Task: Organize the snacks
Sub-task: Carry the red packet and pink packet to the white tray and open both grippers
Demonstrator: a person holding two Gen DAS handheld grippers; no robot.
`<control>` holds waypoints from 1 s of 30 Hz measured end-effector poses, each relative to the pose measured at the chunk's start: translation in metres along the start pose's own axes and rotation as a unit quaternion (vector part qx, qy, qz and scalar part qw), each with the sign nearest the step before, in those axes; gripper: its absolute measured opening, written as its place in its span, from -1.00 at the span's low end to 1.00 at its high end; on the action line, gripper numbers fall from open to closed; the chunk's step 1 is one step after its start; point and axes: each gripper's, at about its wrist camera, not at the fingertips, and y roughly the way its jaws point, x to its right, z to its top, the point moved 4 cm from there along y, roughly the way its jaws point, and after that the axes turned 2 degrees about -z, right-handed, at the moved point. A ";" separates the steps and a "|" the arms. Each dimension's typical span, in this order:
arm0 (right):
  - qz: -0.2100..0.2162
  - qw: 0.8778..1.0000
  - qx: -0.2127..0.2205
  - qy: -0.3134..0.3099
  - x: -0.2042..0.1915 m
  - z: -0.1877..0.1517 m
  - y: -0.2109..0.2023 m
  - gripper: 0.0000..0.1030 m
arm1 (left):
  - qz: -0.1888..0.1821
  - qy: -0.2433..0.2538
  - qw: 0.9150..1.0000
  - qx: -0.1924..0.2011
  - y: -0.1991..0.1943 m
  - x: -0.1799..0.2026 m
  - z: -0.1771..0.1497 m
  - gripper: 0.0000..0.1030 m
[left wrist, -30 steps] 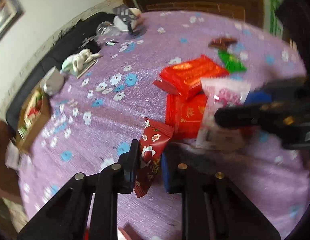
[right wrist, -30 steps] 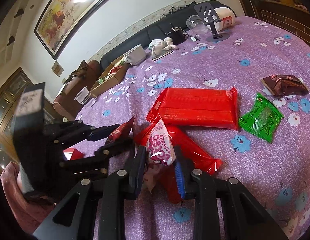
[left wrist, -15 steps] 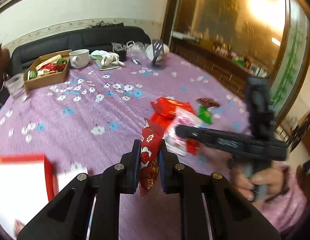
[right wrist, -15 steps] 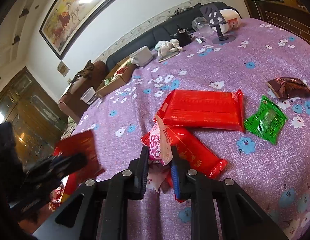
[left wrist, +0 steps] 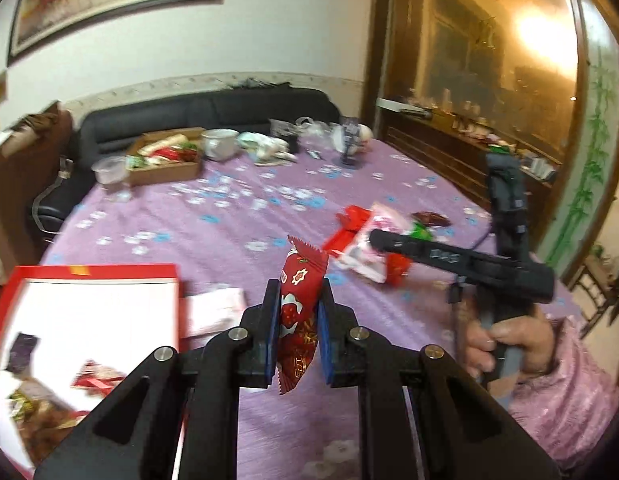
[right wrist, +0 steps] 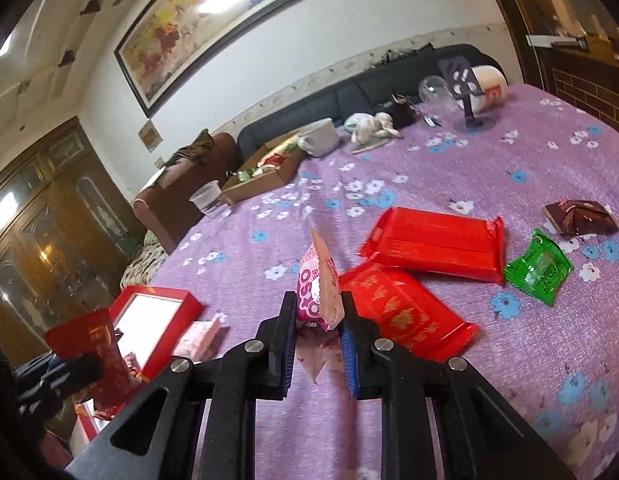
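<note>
Both hand-held grippers clamped on snack packets above the tabletop (right wrist: pixel 449 400).

Left hand-held gripper (left wrist: pixel 297 312) pinches a dark red packet (left wrist: pixel 299 312), print illegible; red box (left wrist: pixel 93 276) lies low to its left. Right hand-held gripper (right wrist: pixel 318 316) pinches a pink-white packet (right wrist: pixel 318 292), lettering partly "OSO"; red packs (right wrist: pixel 429 240) and a green packet (right wrist: pixel 537 266) lie ahead to its right.

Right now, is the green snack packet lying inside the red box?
No, the green snack packet lies on the purple tablecloth beside a red packet, far from the red box.
</note>
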 end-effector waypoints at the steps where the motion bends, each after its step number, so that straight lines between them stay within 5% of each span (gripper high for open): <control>1: 0.005 1.000 0.002 0.005 -0.002 -0.001 -0.002 -0.61 | 0.007 -0.004 1.000 0.001 -0.004 -0.005 -0.001 -0.73; 20: 0.096 0.993 -0.027 -0.055 -0.141 -0.025 0.003 -0.62 | 0.088 -0.065 0.993 0.034 -0.057 -0.094 -0.029 -0.73; 30: 0.158 0.978 -0.084 -0.106 -0.219 -0.062 0.034 -0.62 | 0.154 -0.136 0.978 0.019 -0.068 -0.166 -0.058 -0.72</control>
